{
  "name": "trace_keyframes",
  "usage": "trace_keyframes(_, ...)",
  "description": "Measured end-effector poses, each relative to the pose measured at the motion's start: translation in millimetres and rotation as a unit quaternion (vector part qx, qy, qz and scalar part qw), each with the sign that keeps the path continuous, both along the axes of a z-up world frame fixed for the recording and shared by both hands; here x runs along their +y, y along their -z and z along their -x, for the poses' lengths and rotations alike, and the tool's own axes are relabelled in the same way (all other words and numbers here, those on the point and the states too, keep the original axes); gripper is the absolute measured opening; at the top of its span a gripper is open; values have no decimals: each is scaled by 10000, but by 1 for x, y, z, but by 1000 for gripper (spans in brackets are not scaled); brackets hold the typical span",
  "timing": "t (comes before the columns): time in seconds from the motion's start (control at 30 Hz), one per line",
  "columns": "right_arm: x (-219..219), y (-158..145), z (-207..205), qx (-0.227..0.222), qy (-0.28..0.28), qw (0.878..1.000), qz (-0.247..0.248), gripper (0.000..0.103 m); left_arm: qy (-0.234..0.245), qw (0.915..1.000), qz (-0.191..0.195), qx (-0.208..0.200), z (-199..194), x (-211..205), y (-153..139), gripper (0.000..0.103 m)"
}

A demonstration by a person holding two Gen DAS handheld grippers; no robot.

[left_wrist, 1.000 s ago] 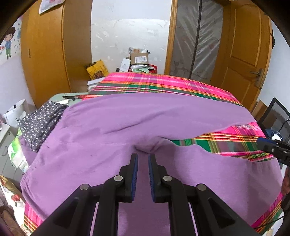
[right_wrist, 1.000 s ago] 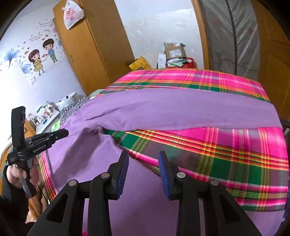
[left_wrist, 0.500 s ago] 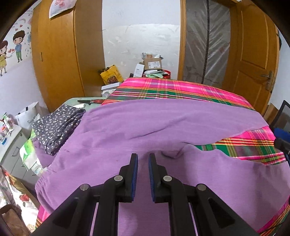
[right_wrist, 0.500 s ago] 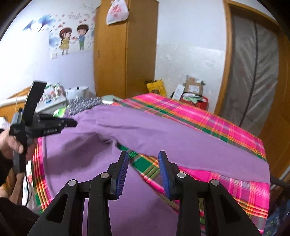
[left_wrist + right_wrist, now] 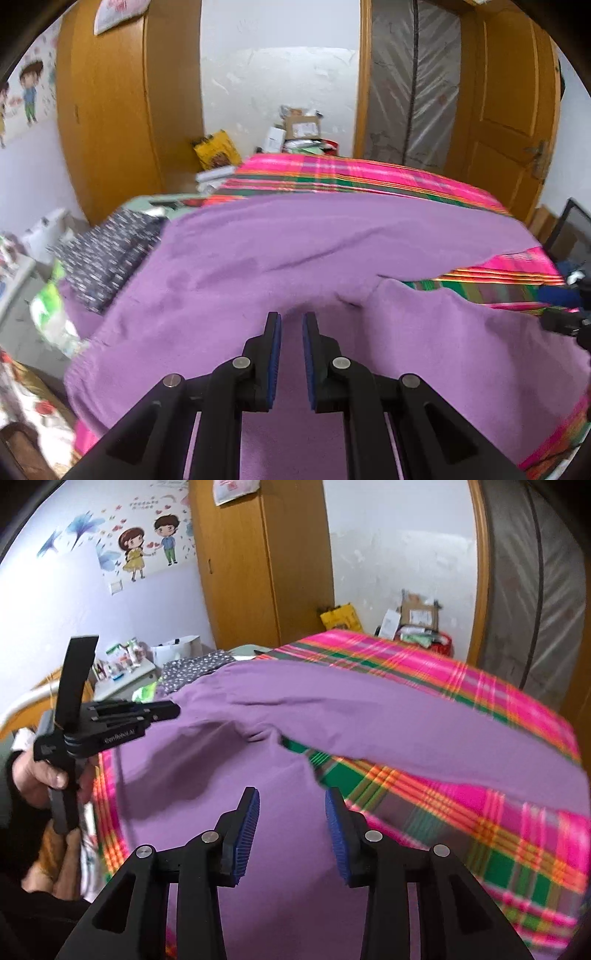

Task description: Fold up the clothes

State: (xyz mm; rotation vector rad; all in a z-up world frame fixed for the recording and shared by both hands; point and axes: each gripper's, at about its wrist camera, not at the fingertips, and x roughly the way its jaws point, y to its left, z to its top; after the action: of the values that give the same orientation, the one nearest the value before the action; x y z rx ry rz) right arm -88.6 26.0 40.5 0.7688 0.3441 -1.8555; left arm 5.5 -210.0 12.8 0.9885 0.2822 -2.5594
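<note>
From the left wrist we see purple trousers [image 5: 295, 251] spread across a bed covered by a pink-and-green plaid blanket [image 5: 351, 177]. Our left gripper [image 5: 291, 328] hovers over the crotch of the trousers, jaws only narrowly apart with nothing between them. A folded dark dotted garment [image 5: 107, 254] lies at the bed's left edge, touching the waistband. Beyond the bed stand a wooden wardrobe [image 5: 110, 110], a heap of cardboard boxes [image 5: 303, 129] with contents too blurred to name, and a wooden door [image 5: 509, 110].

From the right wrist, our right gripper [image 5: 291, 805] sits above the near trouser leg, jaws opening and nothing between them. The left gripper [image 5: 162, 712], held by a hand [image 5: 48, 775], hangs over the waist end. A white bedside cabinet [image 5: 125, 672] carries small bottles.
</note>
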Motion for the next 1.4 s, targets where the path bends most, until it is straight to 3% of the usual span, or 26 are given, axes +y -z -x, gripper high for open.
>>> trace_keyframes(0.33, -19, -8, 6, 213, -178, 9992, -288, 38, -111, 9996, -251, -51, -14, -42, 2, 11)
trace_keyframes(0.5, -38, -15, 13, 336, -373, 9981, -353, 38, 171, 9998, -43, -119, -7, -59, -8, 11)
trace_keyframes(0.8, -89, -16, 41, 736, -755, 9909, -841, 38, 75, 9993, -348, -105, 4, -111, -13, 11)
trace_keyframes(0.97, -112, -21, 62, 899, -1085, 9871, -767, 38, 283, 9983, -490, -114, 18, -142, -18, 11)
trace_keyframes(1.13, -140, -24, 85, 890, -1395, 9839, -677, 38, 390, 9973, -568, -251, 40, -173, -15, 17)
trace_keyframes(1.2, -154, -20, 95, 842, -1484, 9822, -788, 38, 458, 9971, -500, -349, 50, -183, -14, 30)
trace_keyframes(1.27, -168, -15, 104, 812, -1523, 9809, -894, 38, 510, 9967, -508, -380, 59, -193, -13, 36)
trace_keyframes(1.4, -194, -4, 128, 678, -1598, 9797, -1007, 38, 462, 9968, -443, -486, 78, -211, -9, 38)
